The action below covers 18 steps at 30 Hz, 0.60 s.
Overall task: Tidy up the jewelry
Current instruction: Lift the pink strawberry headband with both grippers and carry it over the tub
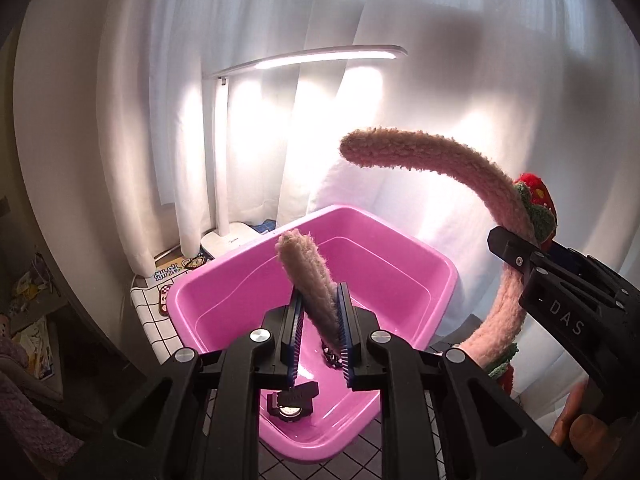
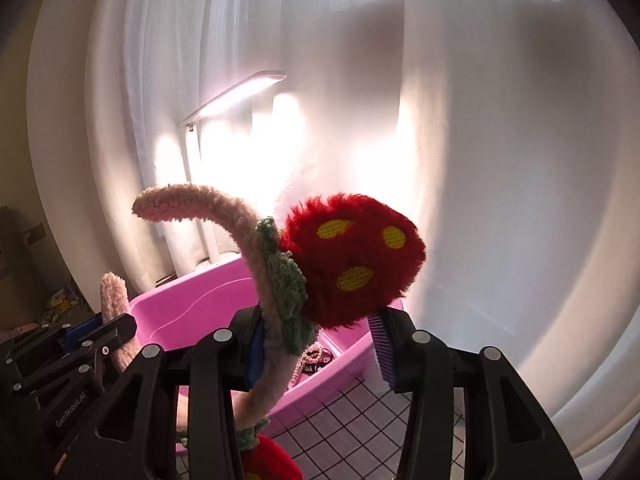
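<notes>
Both grippers hold a fluffy pink headband with red strawberry plushes (image 2: 352, 260) above the pink plastic tub (image 1: 400, 280): the left gripper (image 1: 320, 336) is clamped on one end, the right gripper (image 2: 320, 352) grips half-open near a strawberry. Next I judge lowering it inside. The checkered tablecloth (image 2: 352, 432) lies below, white curtains (image 1: 440, 100) behind.

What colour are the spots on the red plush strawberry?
Yellow, on the red plush strawberry of the headband; the right wrist view shows it best.

Fuzzy pink headband (image 1: 448, 156) with red strawberry (image 2: 352, 260) plushes, held aloft above the pink tub (image 1: 400, 264)
</notes>
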Available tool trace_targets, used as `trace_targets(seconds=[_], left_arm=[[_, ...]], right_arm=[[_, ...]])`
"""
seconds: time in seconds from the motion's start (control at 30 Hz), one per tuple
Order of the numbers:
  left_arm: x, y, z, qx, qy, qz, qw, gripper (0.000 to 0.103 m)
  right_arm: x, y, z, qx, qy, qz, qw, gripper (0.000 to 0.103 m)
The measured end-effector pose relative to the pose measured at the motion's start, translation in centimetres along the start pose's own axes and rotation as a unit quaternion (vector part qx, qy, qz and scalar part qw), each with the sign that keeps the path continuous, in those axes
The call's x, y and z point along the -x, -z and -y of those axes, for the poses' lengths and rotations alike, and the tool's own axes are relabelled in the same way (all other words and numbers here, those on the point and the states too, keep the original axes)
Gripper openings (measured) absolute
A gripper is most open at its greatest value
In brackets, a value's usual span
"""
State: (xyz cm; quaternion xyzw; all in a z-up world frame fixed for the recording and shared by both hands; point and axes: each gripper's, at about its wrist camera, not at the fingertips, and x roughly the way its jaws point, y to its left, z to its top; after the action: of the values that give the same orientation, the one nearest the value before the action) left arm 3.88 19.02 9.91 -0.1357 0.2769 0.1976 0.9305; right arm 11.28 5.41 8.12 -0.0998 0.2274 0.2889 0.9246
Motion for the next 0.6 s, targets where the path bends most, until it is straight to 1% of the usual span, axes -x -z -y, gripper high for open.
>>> trace_targets(seconds=[0.1,0.17,0.27,0.33,0.47,0.6], left_arm=[[-2.1,-2.2,-2.3,0.001,0.009,-0.003,1.0,0.016],[-3.4,-3.2,-3.2,-0.007,0.015,-0.003,0.9999,0.016],[-5.7,-4.1,-4.2,-0.019,0.026,-0.014,0.9994,0.016],[-6.8,-4.2,-4.8,-0.017,0.03,-0.026,0.9991,0.016],[-9.0,-3.9,-5.3,-0.01,0.036,-0.044,0.9983,0.016],[-11.3,-3.3,-5.3,-0.017,0.035,-0.069,0.9969,0.017]], right_arm=[[-1.8,-1.6,-1.4,-0.005,0.005,0.001,1.0,0.043],[-2.8,-2.4,-2.1,-0.008,0.012,0.0,1.0,0.043],[-4.0,-2.5,-2.0,-0.024,0.021,-0.009,0.999,0.043],[-4.9,-2.3,-1.8,-0.03,0.019,-0.027,0.999,0.043],[-6.8,-1.9,-2.0,-0.018,0.024,-0.052,0.998,0.043],[-10.3,-2.6,-2.2,-0.02,0.023,-0.082,0.996,0.043]])
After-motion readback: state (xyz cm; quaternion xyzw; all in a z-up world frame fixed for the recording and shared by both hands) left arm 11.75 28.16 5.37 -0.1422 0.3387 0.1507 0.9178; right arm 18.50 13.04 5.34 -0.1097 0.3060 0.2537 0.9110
